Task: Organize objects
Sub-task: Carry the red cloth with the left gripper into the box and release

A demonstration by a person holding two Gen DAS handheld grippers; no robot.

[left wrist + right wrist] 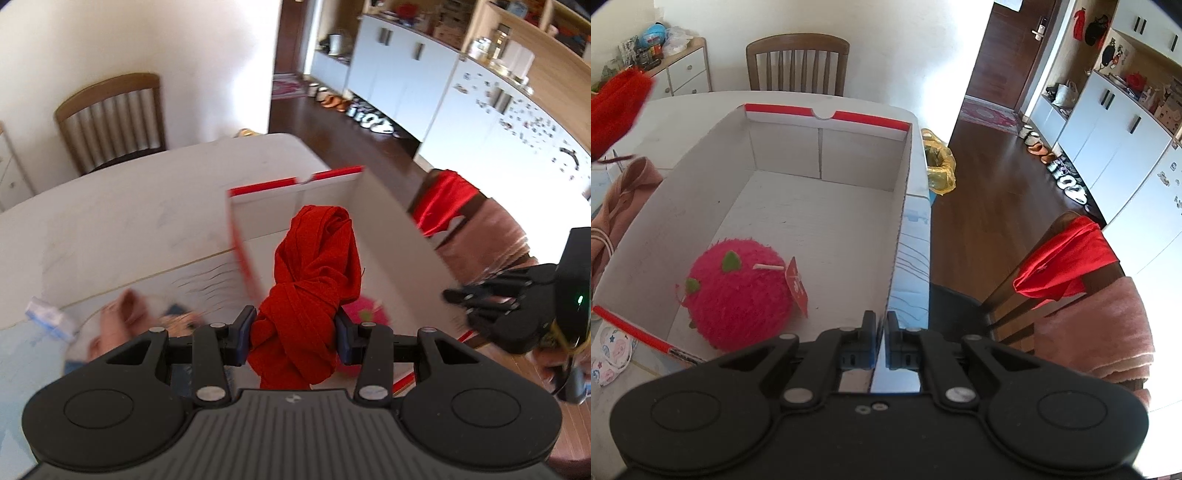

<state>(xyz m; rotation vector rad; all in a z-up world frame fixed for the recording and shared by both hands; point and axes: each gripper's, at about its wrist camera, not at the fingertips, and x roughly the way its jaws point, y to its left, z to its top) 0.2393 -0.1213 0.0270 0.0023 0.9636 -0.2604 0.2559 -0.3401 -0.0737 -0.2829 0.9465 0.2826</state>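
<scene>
The knotted red cloth [306, 295], clamped in the left claw [293, 334], was best released over the box [827, 155] beyond the pink plush [738, 295], whose wall the shut right claw [881, 341] pinched.

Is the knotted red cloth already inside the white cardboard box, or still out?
Out. The left gripper holds the knotted red cloth in the air; the white cardboard box holds only a pink plush ball.

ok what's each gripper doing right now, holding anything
left gripper: shut on the knotted red cloth
right gripper: shut on the box wall
</scene>
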